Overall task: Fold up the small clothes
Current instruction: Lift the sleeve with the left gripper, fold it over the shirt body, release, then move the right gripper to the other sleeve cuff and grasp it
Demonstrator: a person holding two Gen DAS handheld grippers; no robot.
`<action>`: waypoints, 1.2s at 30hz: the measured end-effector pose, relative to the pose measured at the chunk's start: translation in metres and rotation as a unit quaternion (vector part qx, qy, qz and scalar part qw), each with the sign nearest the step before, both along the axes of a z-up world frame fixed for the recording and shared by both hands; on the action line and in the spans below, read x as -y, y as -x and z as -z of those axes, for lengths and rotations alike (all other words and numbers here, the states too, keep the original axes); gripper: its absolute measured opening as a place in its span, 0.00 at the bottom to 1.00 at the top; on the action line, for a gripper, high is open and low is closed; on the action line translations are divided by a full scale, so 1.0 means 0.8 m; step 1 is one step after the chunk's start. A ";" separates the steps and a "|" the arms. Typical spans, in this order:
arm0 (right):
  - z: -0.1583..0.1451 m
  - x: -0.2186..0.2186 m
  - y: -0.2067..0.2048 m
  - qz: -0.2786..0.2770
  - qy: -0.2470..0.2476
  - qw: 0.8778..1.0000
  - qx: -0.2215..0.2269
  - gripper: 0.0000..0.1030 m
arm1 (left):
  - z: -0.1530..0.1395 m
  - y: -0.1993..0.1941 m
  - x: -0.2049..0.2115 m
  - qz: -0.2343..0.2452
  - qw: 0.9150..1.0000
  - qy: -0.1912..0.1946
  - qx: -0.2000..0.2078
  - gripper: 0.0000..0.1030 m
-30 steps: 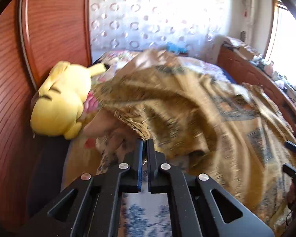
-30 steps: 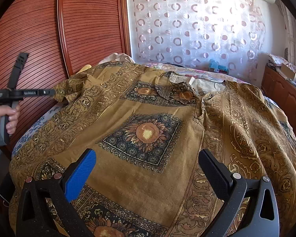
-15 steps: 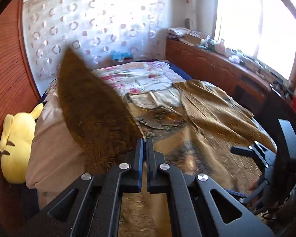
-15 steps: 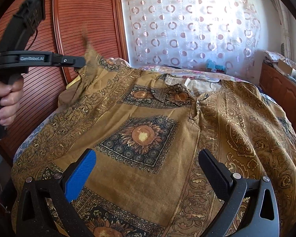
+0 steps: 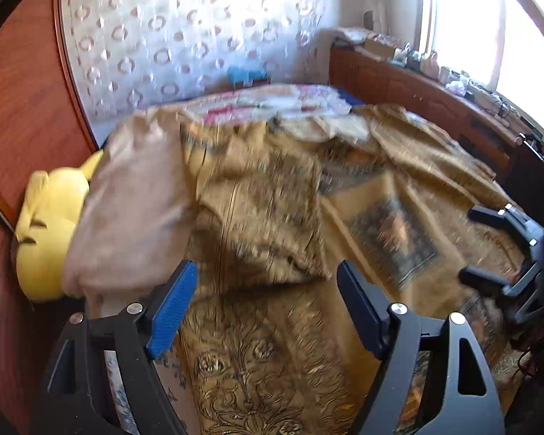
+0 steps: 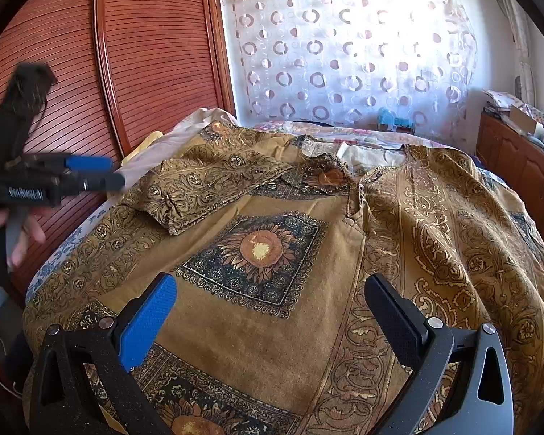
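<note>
A golden-brown patterned shirt (image 6: 261, 250) with sunflower squares lies spread front-up on the bed. Its left sleeve (image 6: 206, 185) lies folded across the chest; in the left wrist view the sleeve (image 5: 257, 217) is blurred, just beyond the fingertips. My left gripper (image 5: 266, 272) hovers over the shirt's left side with its jaws opening wide and no cloth pressed between the pads. From the right wrist view the left gripper (image 6: 90, 174) sits at the left, held by a hand. My right gripper (image 6: 272, 286) stands open above the shirt's lower front, empty, and the right gripper (image 5: 475, 244) also shows in the left wrist view.
A yellow plush toy (image 5: 47, 232) lies at the bed's left edge beside the slatted wooden wardrobe (image 6: 145, 54). A circle-patterned curtain (image 6: 344, 54) hangs behind the bed. A wooden dresser (image 6: 518, 166) with clutter runs along the right. A hand (image 6: 21, 232) holds the left gripper's handle.
My left gripper carried the sleeve up and across over the shirt, then its jaws opened and the sleeve dropped onto the chest. The right gripper stayed put.
</note>
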State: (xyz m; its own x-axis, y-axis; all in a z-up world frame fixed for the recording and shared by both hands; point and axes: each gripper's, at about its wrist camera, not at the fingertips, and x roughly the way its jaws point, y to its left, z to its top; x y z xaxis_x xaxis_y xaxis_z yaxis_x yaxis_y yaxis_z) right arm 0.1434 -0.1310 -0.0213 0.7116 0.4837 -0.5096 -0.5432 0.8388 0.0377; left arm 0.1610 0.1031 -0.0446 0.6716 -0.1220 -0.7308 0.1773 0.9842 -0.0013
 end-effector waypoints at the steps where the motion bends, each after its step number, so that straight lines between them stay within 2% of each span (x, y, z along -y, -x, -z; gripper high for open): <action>1: -0.001 0.000 -0.001 0.000 0.000 1.000 0.000 1.00 | 0.010 -0.002 -0.001 0.000 1.000 0.000 -0.010 0.78; 9: -0.002 -0.001 -0.002 0.001 0.000 1.000 -0.003 1.00 | 0.066 -0.010 0.006 -0.002 0.998 -0.011 -0.058 0.79; 13: -0.001 -0.001 -0.003 0.001 0.000 1.000 -0.004 1.00 | 0.070 -0.003 0.008 -0.001 0.999 -0.006 -0.038 0.86; 16: -0.001 -0.001 -0.004 0.001 -0.001 1.000 -0.005 1.00 | 0.072 -0.003 0.012 -0.001 0.999 -0.007 -0.038 0.89; 24: -0.006 0.014 -0.006 0.003 0.010 1.000 -0.007 1.00 | 0.072 -0.005 0.012 0.001 0.999 -0.008 -0.040 0.91; 28: -0.026 0.062 -0.016 0.024 0.007 1.000 0.003 1.00 | 0.072 -0.004 0.012 0.000 0.999 -0.008 -0.040 0.91; 32: -0.048 0.142 -0.042 0.080 0.016 0.997 0.014 1.00 | 0.072 -0.004 0.012 0.000 0.999 -0.008 -0.040 0.91; 36: -0.050 0.221 -0.076 0.142 0.035 0.989 0.000 1.00 | 0.072 -0.004 0.012 0.000 0.999 -0.009 -0.040 0.91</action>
State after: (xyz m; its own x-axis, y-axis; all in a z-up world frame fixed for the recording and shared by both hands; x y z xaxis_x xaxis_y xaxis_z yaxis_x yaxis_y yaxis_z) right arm 0.2039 -0.3079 0.0189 0.8138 0.2267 -0.5351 -0.2844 0.9583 -0.0264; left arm 0.1640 0.0937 -0.1020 0.6113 -0.1089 -0.7839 0.1770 0.9842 0.0013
